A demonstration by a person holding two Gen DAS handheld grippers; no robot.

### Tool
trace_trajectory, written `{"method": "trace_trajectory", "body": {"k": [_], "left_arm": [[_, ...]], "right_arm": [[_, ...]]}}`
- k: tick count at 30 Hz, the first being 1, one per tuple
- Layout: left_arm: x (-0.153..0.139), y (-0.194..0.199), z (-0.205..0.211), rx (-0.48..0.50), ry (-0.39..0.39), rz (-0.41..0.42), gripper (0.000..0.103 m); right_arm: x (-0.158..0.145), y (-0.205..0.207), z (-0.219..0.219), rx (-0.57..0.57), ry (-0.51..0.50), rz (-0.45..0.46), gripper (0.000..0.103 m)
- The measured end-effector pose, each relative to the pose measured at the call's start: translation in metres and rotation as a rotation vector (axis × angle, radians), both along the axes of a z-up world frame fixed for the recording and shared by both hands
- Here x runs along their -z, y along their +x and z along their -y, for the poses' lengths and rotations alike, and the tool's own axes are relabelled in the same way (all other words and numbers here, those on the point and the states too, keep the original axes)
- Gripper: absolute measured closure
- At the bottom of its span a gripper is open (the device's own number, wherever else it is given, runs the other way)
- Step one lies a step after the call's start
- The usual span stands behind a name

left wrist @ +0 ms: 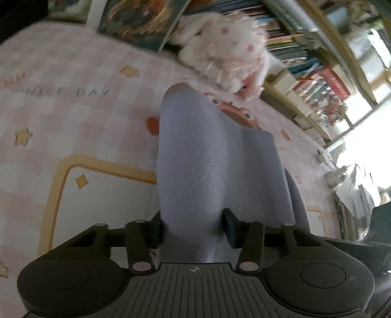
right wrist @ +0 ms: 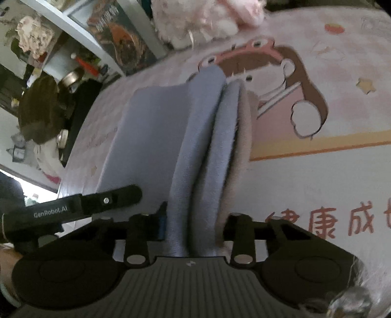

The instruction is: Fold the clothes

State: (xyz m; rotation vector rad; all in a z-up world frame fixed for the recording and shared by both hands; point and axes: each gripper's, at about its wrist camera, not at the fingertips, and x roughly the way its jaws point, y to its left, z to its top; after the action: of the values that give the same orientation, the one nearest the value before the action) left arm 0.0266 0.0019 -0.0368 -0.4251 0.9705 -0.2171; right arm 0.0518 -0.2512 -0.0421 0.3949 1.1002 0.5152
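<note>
A pale blue garment [left wrist: 210,166] lies on a pink cartoon-print mat [left wrist: 61,97]. In the left wrist view its bunched end fills the gap between the pads, and my left gripper [left wrist: 194,230] is shut on it. In the right wrist view the garment [right wrist: 195,151] shows as stacked folds, blue outside with a beige inner layer. My right gripper [right wrist: 194,225] is shut on those folds. The left gripper's black housing [right wrist: 73,208] sits just left of the right one, at the same end of the cloth. The far end of the garment rests on the mat.
A white and pink plush toy [left wrist: 220,49] sits at the mat's far edge, next to a leaning picture book [left wrist: 136,22]. A packed bookshelf [left wrist: 305,61] runs along one side. Cluttered shelves [right wrist: 36,73] stand beyond the mat in the right wrist view.
</note>
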Motion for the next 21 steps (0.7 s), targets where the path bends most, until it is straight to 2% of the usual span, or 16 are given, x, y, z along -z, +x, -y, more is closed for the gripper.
{"method": "trace_trajectory", "body": {"k": [4, 13, 21], "left_arm": [[-0.021, -0.011, 0.01, 0.01, 0.031, 0.071, 0.058], [-0.049, -0.024, 0.026, 0.007, 0.018, 0.179, 0.057], [-0.055, -0.03, 0.044, -0.003, 0.041, 0.176, 0.057]], "right_arm": [[-0.022, -0.014, 0.003, -0.019, -0.014, 0.097, 0.075], [-0.061, -0.037, 0.024, -0.036, -0.009, 0.268, 0.075], [-0.065, -0.04, 0.042, -0.043, 0.016, 0.276, 0.074]]}}
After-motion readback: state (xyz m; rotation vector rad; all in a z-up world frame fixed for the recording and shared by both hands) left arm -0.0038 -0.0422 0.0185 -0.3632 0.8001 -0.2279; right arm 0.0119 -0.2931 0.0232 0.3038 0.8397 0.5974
